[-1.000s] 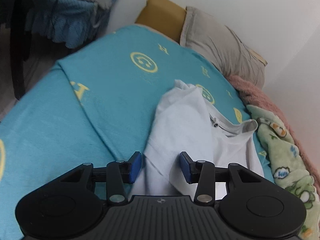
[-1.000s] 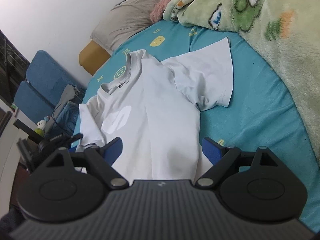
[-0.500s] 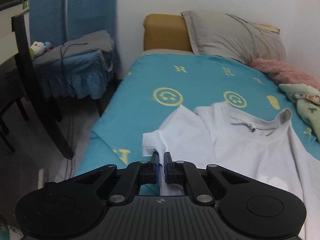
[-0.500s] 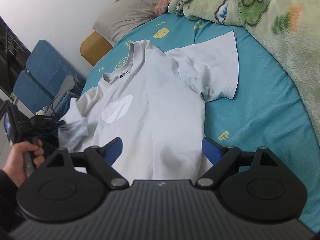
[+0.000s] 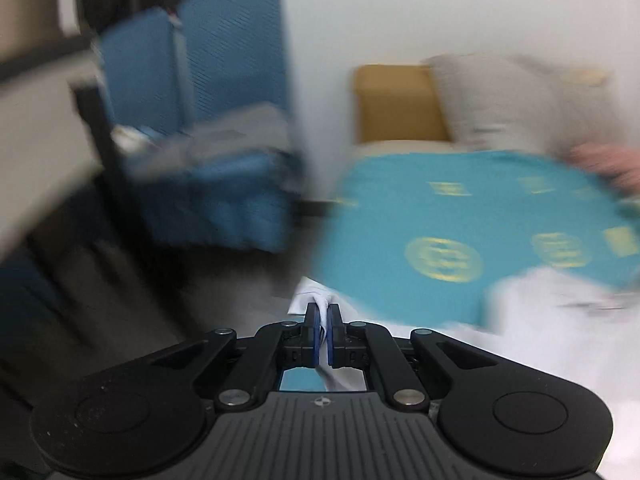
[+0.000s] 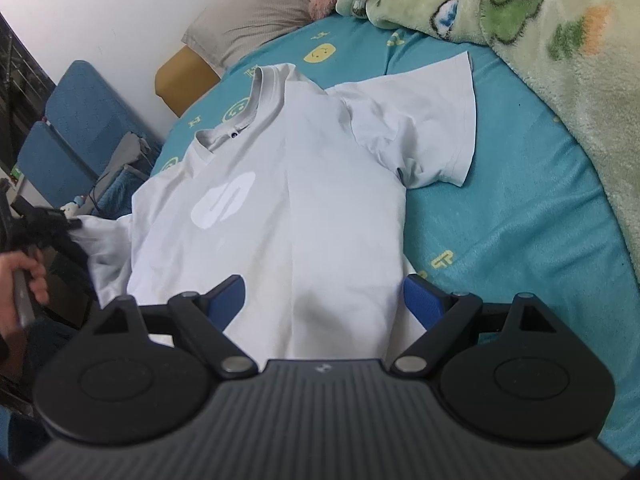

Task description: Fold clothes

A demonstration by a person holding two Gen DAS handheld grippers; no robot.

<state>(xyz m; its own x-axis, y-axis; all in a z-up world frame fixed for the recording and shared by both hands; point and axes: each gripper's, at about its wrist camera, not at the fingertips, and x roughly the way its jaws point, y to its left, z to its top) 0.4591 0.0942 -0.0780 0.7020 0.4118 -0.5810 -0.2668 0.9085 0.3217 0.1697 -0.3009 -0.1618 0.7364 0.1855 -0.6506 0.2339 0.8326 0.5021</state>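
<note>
**Left pinching sleeve, right open over hem**

White T-shirt (image 6: 304,184) lies face up on the bed (image 6: 520,216), teal sheet with yellow smiley prints. Collar points toward the grey pillow (image 6: 260,12); hem end is nearest the right wrist camera. One sleeve (image 6: 436,120) is spread flat on the sheet, near the green cartoon blanket (image 6: 560,40) but not touching it. A pale oval print sits on the chest.

Left gripper (image 5: 323,330): jaws pressed together, pinching a bit of the shirt's other sleeve (image 5: 316,302); white cloth pokes out ahead of the tips and hangs below them. That sleeve is off past the bed edge, at the side of the blue chairs (image 5: 192,92). In the right wrist view a hand (image 6: 24,280) grips this tool's handle at the frame's left edge. Left wrist view is heavily motion-blurred, so background detail is poor.

Right gripper (image 6: 324,300): jaws spread wide, one blue pad on each side of the lower body of the shirt, nothing held. Can't tell whether the pads touch the cloth.
</note>
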